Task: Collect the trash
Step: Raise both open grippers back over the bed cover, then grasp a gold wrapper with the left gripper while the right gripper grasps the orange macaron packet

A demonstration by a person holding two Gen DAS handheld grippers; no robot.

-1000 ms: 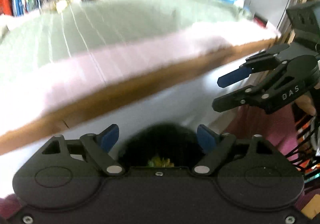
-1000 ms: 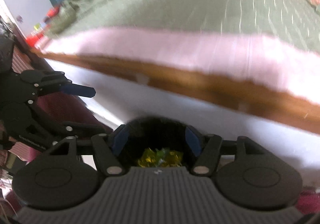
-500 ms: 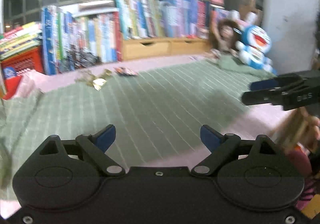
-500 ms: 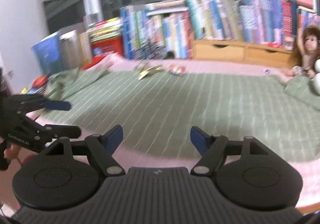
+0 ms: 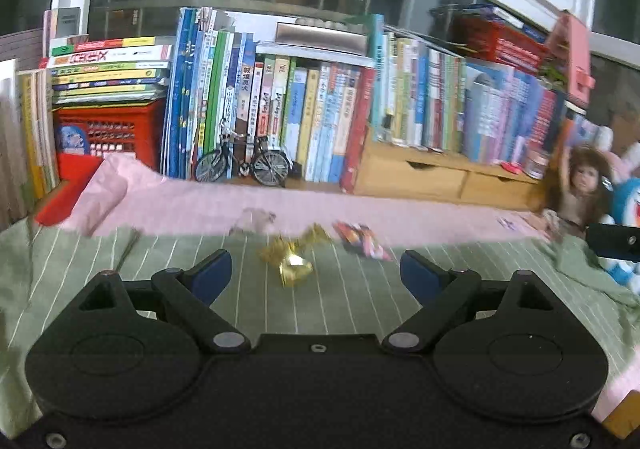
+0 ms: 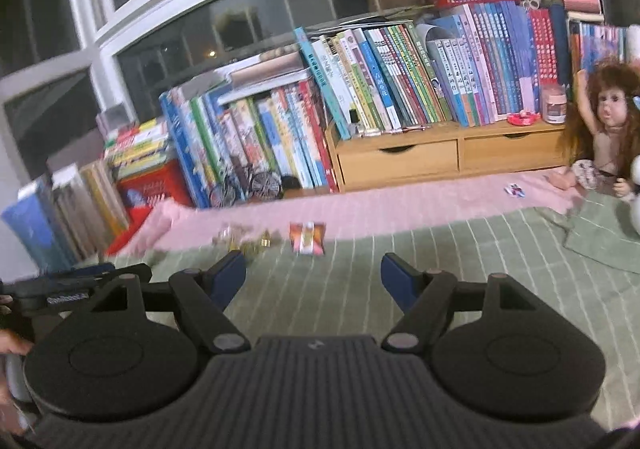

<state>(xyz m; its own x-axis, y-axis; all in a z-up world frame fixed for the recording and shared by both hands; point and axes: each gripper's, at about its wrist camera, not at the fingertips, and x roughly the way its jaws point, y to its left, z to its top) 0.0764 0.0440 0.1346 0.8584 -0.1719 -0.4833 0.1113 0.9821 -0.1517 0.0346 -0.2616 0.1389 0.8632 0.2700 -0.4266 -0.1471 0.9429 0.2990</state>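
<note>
Two empty claws face wrappers lying on a green striped blanket.

Left wrist view: the left claw (image 5: 316,273) is spread wide, holding nothing; a gold wrapper (image 5: 291,260) lies between its fingers, a red wrapper (image 5: 361,240) just to the right, with a toy bicycle (image 5: 242,163) behind. Right wrist view: the right claw (image 6: 313,277) is equally wide and empty; the red wrapper (image 6: 307,237) lies ahead, and only here does the doll (image 6: 605,133) show clearly.

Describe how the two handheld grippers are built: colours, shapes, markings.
Both are black. The left gripper has a smooth body with two round discs, angled link arms with silver pivot pins, and blue pads. The right gripper matches, but its centre housing is ribbed grey with a small logo. No cables or sleeves are visible.
</note>
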